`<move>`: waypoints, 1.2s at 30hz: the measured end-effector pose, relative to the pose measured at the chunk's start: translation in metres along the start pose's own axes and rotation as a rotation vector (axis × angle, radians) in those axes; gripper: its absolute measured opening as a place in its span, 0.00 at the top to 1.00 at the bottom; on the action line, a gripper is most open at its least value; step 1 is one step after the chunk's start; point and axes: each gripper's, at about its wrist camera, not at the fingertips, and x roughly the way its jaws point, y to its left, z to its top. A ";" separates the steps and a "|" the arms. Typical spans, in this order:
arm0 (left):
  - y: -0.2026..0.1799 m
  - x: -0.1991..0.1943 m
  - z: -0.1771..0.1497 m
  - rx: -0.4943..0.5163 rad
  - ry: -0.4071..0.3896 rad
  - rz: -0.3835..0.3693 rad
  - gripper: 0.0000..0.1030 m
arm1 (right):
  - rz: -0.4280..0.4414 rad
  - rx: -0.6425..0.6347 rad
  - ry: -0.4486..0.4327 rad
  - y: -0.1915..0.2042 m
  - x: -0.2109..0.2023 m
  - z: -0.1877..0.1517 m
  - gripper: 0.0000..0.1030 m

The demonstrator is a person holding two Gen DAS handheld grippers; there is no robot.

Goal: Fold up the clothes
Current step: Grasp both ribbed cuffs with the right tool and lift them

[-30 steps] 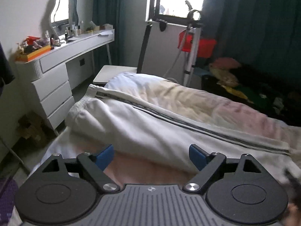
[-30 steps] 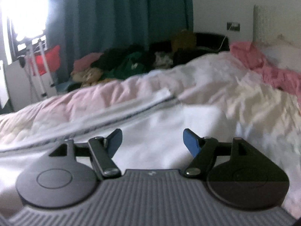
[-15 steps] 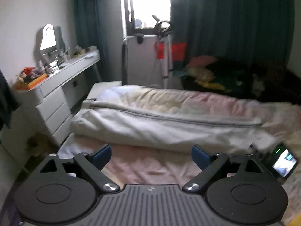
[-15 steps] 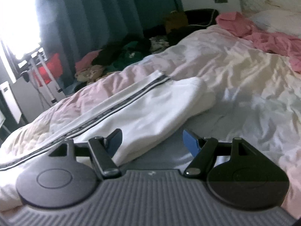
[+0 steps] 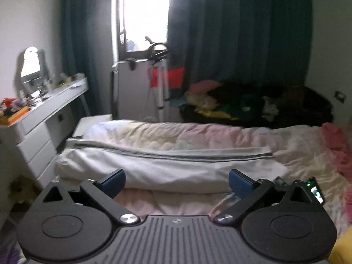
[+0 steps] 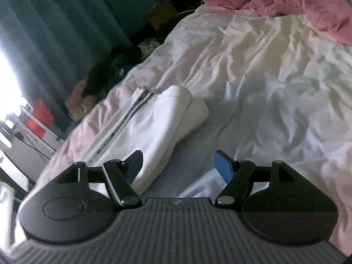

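Observation:
White trousers with dark side stripes [image 5: 167, 167] lie folded lengthwise across the bed, waistband at the left and leg ends at the right. In the right wrist view the leg ends [image 6: 167, 114] lie ahead and to the left. My left gripper [image 5: 176, 181] is open and empty, raised back from the trousers' near edge. My right gripper [image 6: 178, 162] is open and empty, above the sheet beside the leg ends. Part of the right gripper, with a small lit screen, shows low right in the left wrist view [image 5: 314, 189].
The bed carries a pale pink and cream duvet [image 6: 264, 70] with a pink garment [image 6: 286, 6] near its head. A white dresser [image 5: 41, 118] stands left of the bed. A tripod [image 5: 160, 88] and a heap of clothes [image 5: 242, 105] stand beyond the far side by dark curtains.
Both grippers have pulled back and up from the trousers, staying open. The right wrist view has tilted and now looks down on the leg ends.

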 end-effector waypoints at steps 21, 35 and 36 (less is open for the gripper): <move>0.163 0.341 -0.087 -0.106 -0.060 0.306 0.04 | 0.292 0.302 0.122 -0.022 0.116 -0.011 0.38; 0.169 0.393 -0.092 0.019 -0.087 0.215 0.02 | 0.258 0.288 0.003 -0.001 0.162 0.007 0.85; 0.171 0.395 -0.093 0.014 -0.074 0.212 0.02 | 0.254 0.277 0.000 0.000 0.158 0.008 0.86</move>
